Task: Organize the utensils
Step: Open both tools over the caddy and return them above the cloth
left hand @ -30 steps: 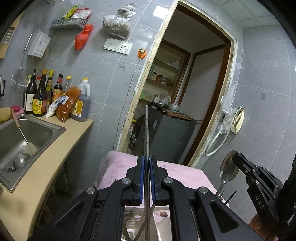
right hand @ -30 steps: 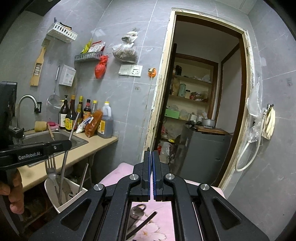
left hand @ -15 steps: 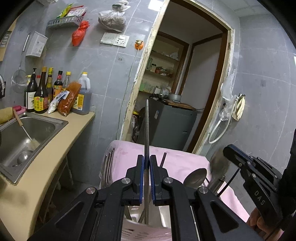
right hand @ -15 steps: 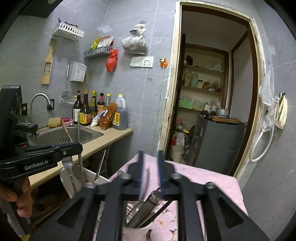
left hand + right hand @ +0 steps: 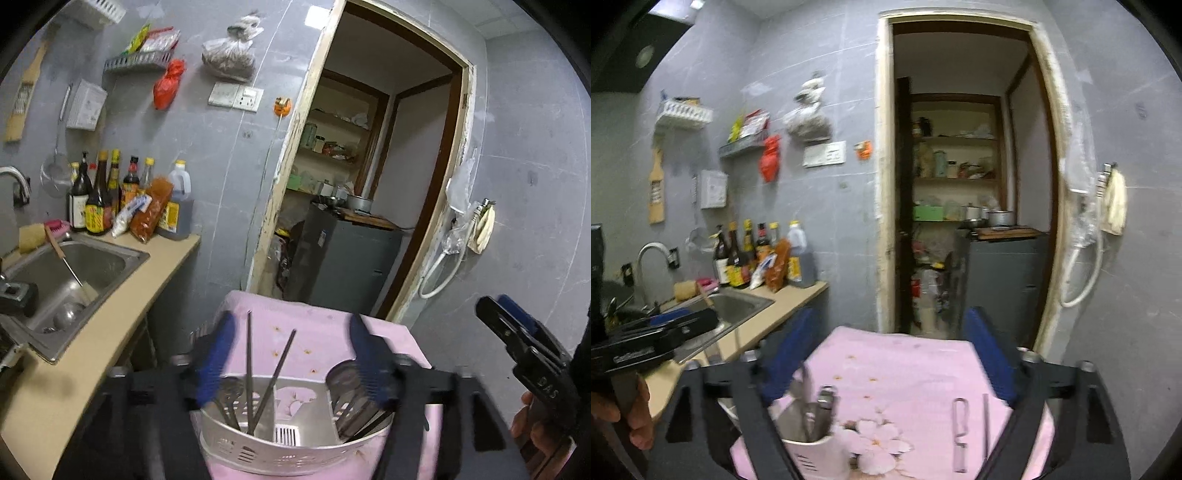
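My left gripper [image 5: 291, 354] is open and empty, just above a white perforated utensil holder [image 5: 295, 454] on a pink flowered cloth [image 5: 317, 332]. Chopsticks [image 5: 249, 373] stand in its left compartment and dark-handled utensils [image 5: 354, 402] in its right one. My right gripper [image 5: 894, 354] is open and empty above the same cloth [image 5: 916, 369]. The holder [image 5: 812, 454] with metal utensil handles [image 5: 822, 410] sits below its left finger. A peeler [image 5: 959, 428] and a thin utensil [image 5: 985, 421] lie on the cloth at the right.
A beige counter [image 5: 74, 354] with a steel sink [image 5: 62, 280] and sauce bottles [image 5: 110, 199] runs along the left. A doorway [image 5: 369, 184] with a grey cabinet [image 5: 343, 266] is behind the table. The right gripper shows at the right edge of the left wrist view [image 5: 524, 350].
My left gripper has opened and let go of the chopstick, which now stands in the holder. My right gripper has opened wide and no longer holds the spoon. Both have tilted down toward the holder.
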{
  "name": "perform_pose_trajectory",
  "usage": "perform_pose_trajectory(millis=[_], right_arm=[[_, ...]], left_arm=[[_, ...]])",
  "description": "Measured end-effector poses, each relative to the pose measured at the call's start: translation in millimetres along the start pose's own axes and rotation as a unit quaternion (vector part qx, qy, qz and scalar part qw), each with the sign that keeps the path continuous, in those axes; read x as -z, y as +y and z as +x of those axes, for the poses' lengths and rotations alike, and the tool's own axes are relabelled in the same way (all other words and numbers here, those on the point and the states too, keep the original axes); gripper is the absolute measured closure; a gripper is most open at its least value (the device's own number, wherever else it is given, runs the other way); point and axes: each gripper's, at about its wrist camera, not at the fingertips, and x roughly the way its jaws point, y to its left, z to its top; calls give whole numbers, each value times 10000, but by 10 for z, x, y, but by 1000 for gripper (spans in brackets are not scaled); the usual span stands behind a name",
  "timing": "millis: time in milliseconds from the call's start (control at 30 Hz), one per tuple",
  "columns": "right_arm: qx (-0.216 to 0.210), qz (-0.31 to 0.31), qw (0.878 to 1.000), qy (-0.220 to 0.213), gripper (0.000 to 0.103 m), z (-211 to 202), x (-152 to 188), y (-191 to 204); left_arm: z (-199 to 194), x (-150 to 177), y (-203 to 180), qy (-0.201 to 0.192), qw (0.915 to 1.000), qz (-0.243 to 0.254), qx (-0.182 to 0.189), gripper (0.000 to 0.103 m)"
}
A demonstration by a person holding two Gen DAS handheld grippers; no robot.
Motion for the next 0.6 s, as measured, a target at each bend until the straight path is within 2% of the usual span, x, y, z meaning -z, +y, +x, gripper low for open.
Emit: perform_pose_trajectory(millis=[67, 167, 367, 600], right_arm=[[162, 74, 9998, -18, 6, -53, -24, -166], [397, 57, 9992, 2, 2, -99, -47, -387], [719, -199, 9972, 75, 2, -198, -38, -797], [924, -294, 9953, 65, 2, -300, -46, -1213]], left_arm=[[-45, -25, -132, -106, 9999, 80, -81, 14], [-75, -32, -367, -244, 9992, 234, -225, 1], [-93, 54, -780, -582, 9964, 511, -339, 0], [-30, 176, -1208, -747, 9959, 506, -118, 0]])
